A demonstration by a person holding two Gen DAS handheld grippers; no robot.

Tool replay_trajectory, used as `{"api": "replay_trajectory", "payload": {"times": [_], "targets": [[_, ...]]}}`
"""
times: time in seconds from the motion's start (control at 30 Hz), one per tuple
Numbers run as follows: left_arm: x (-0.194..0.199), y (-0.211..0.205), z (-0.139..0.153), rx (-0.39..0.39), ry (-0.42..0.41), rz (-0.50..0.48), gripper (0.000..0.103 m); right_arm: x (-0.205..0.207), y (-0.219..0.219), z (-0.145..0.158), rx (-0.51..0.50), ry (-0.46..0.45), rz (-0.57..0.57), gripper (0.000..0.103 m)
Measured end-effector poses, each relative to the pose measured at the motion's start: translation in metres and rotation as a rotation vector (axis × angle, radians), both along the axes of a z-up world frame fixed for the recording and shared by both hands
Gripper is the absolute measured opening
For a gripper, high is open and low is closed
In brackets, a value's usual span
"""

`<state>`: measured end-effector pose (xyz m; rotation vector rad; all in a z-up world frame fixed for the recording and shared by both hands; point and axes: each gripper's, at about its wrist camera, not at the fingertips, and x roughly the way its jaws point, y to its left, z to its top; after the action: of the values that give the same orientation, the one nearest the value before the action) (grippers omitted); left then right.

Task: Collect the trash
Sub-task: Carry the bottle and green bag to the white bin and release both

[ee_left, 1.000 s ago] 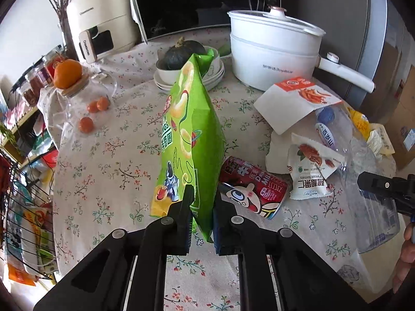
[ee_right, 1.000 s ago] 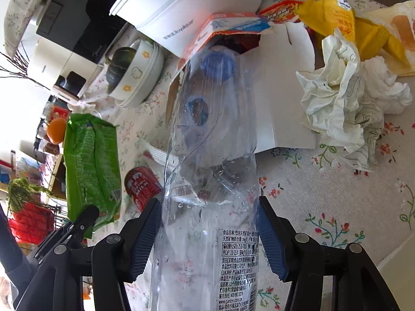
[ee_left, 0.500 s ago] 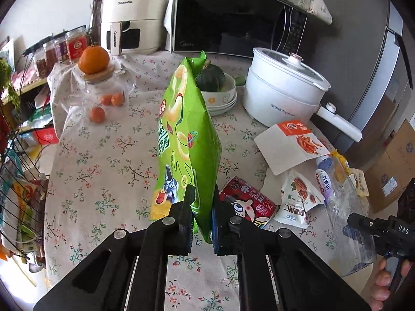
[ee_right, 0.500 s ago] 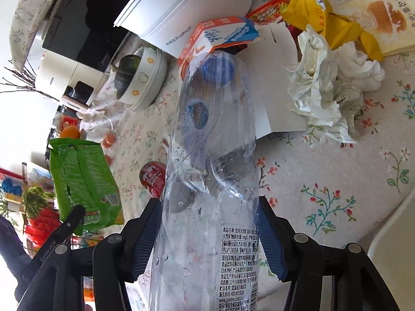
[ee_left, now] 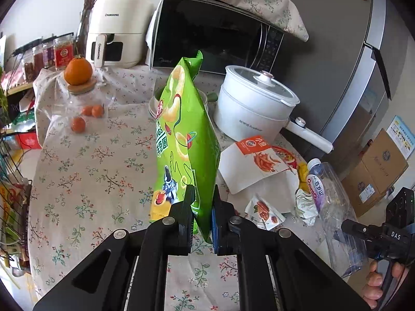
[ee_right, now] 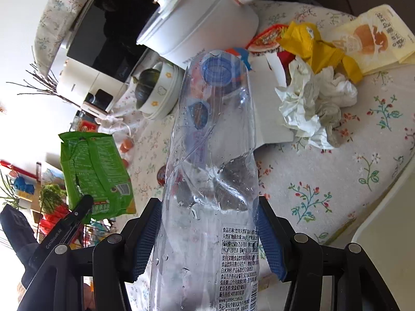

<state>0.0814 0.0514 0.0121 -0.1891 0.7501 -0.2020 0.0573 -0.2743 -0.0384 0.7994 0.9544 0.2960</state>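
Left tongs (ee_left: 201,215) pinch the green snack bag (ee_left: 186,140) upright while right tongs (ee_right: 208,235) clamp the clear bottle (ee_right: 210,181) (cap toward twelve o'clock), both clear of the worktop (ee_left: 103,171) for binning.

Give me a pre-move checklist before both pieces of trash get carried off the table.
1. Left gripper shut on the chip bag: ok, jaws clamp its lower edge.
2. Right gripper shut on the bottle: ok, pads press both sides.
3. Bag off the table: ok, it hangs upright above the cloth.
4. Bottle capped: ok, blue cap shows at its far end.
5. Bin or trash bag to drop into: cannot tell, none in view.
6. Trash left behind: not ok, crumpled tissue, yellow wrapper and nut packet remain.
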Motion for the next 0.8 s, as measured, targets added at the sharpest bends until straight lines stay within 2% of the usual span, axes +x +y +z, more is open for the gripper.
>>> {"api": "replay_trajectory", "payload": {"times": [0.1,0.23,0.37,0.6,0.8], "targets": [[-0.007,-0.006,0.008,-0.101,-0.013,-0.079,0.011,-0.009,-0.011,0.010,-0.019,-0.023,-0.017,0.063],[-0.014,-0.025,0.015,-0.220,-0.017,-0.196,0.011,-0.022,-0.031,0.010,-0.035,-0.010,-0.051,0.063],[-0.017,-0.056,0.011,-0.319,0.042,-0.309,0.011,-0.041,-0.050,0.011,-0.068,0.001,-0.080,0.063],[-0.041,-0.141,-0.002,-0.344,0.136,-0.516,0.011,-0.077,-0.077,0.005,-0.124,0.038,-0.111,0.063],[-0.075,-0.216,-0.028,-0.354,0.250,-0.681,0.011,-0.103,-0.108,-0.020,-0.178,0.141,-0.150,0.063]]}}
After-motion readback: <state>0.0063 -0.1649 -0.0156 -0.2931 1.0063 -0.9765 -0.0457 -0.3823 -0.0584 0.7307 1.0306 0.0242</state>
